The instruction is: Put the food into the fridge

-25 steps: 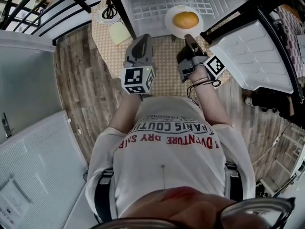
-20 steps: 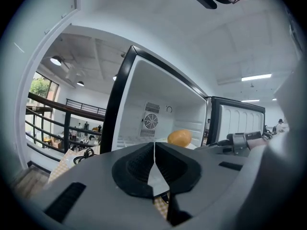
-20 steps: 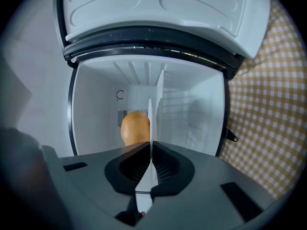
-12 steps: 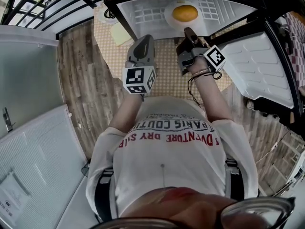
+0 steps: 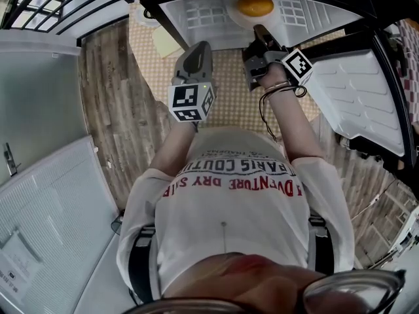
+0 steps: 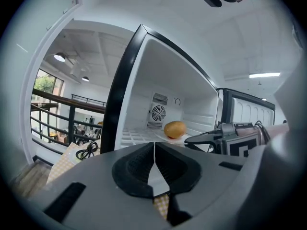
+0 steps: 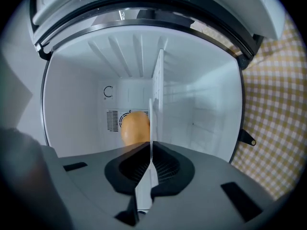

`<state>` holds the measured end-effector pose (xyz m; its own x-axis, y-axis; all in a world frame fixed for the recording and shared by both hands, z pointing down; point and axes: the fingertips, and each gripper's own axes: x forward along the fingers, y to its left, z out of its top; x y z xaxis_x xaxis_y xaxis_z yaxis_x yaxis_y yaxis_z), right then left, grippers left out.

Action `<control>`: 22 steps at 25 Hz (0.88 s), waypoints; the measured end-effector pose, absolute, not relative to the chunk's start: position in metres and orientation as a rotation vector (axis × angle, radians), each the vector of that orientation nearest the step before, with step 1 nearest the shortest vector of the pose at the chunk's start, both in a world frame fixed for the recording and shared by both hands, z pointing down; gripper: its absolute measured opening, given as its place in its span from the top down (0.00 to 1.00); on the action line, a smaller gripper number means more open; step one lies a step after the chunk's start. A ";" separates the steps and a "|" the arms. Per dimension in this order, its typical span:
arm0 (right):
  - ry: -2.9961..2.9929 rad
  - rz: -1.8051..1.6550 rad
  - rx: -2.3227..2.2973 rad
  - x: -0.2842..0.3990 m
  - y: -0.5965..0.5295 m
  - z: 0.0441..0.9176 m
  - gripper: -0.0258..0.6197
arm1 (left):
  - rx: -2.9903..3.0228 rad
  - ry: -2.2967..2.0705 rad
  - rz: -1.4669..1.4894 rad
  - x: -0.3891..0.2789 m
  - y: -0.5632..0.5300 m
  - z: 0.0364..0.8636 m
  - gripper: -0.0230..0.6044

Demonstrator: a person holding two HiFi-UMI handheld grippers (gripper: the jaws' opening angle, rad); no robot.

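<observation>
An orange-brown round piece of food [image 5: 255,5] lies on a white plate [image 5: 237,19] inside the open mini fridge [image 5: 196,12]. My right gripper [image 5: 259,31] is shut on the plate's near rim and holds it over the fridge's wire shelf. In the right gripper view the plate [image 7: 156,99] shows edge-on between the jaws of the right gripper [image 7: 151,166], with the food [image 7: 135,127] behind it. My left gripper [image 5: 199,50] hangs shut and empty just outside the fridge; its own view shows the left gripper [image 6: 154,163], the food [image 6: 175,129] and the right gripper [image 6: 207,139].
The fridge door [image 5: 366,90] stands open to the right. The fridge rests on a checkered cloth [image 5: 229,90] with a black cable [image 5: 149,15] and a yellow pad [image 5: 161,43] to its left. A white panel [image 5: 39,110] stands at the left, a black railing [image 5: 59,12] behind.
My right gripper has carried the plate with the food forward, from the fridge's front edge to deeper inside. The left gripper has moved forward slightly alongside it.
</observation>
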<state>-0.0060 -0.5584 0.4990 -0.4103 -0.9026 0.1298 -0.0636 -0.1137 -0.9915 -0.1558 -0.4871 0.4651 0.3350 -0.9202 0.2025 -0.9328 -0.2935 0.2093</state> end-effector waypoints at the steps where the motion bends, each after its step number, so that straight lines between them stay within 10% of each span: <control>1: 1.486 -1.601 -1.102 -0.006 -0.561 0.499 0.91 | 2.311 -1.659 0.066 -0.156 -0.488 0.467 0.92; 15: 1.519 -1.600 -1.097 -0.010 -0.574 0.496 0.91 | 2.296 -1.643 0.078 -0.153 -0.498 0.475 0.92; 22: 1.673 -1.507 -1.081 -0.014 -0.574 0.475 0.62 | 2.313 -1.616 0.075 -0.144 -0.496 0.473 0.92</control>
<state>-0.0141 -0.5738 0.4750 -0.4626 -0.8839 0.0681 -0.1595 0.0074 -0.9872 -0.1437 -0.4963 0.4728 0.3594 -0.9064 0.2222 -0.9230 -0.3102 0.2275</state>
